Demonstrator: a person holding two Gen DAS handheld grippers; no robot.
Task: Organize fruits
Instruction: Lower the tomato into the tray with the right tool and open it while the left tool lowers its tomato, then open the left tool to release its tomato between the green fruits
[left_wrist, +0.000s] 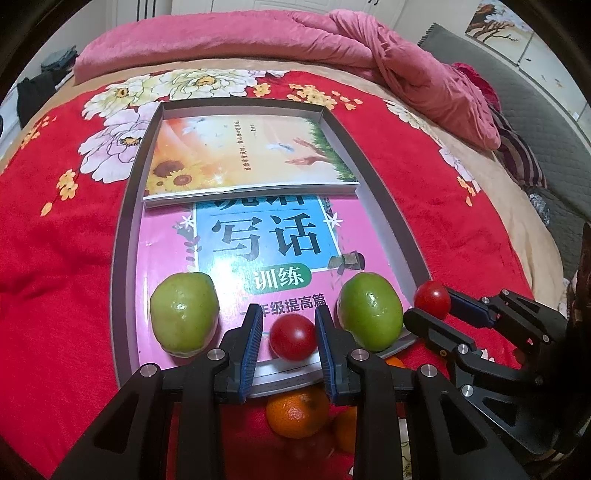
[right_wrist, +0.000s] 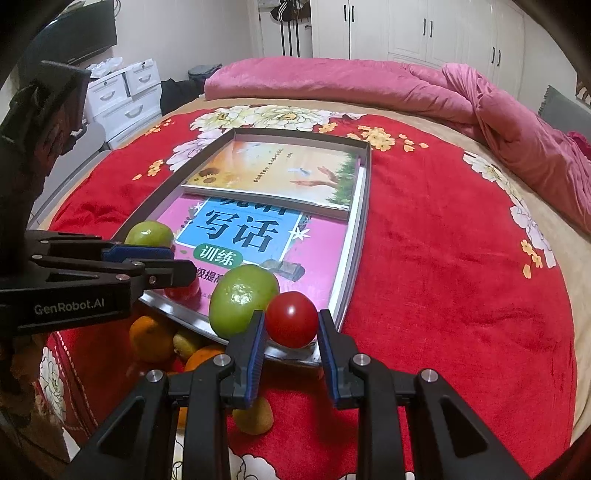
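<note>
A: Nearest in the left wrist view, what do the left tongs (left_wrist: 288, 332) have?

B: They are narrow, clamped on a small red tomato (left_wrist: 292, 336) at lower centre, the blue pads (left_wrist: 252, 343) against its sides. Below them, at the bottom of the frame, an orange (left_wrist: 295, 415) lies on the red bedspread (left_wrist: 55, 258), with more fruit half hidden beside it.

A: And the right tongs (right_wrist: 291, 328)?

B: Narrow too, closed on a second red tomato (right_wrist: 291, 319), low in the centre of the right wrist view. That tomato sits at the near right corner of the grey tray (right_wrist: 364, 206), just beside a green fruit (right_wrist: 242, 301). A yellowish fruit (right_wrist: 255, 421) lies on the bedspread under these tongs, and oranges (right_wrist: 149, 338) show at lower left.

A: Where do the green fruits lie?

B: In the left wrist view, one green fruit (left_wrist: 184, 314) is left of the tongs and the other (left_wrist: 371, 312) right of them, both resting on the pink book (left_wrist: 266, 240) at the tray's near end.

A: Further back?

B: A second book with sunflowers (left_wrist: 247, 155) lies over the pink one's far end, inside the tray. Beyond it the flowered bedspread runs to a rumpled pink quilt (left_wrist: 369, 48) across the top of the frame. White wardrobes (right_wrist: 424, 29) stand behind the bed.
</note>
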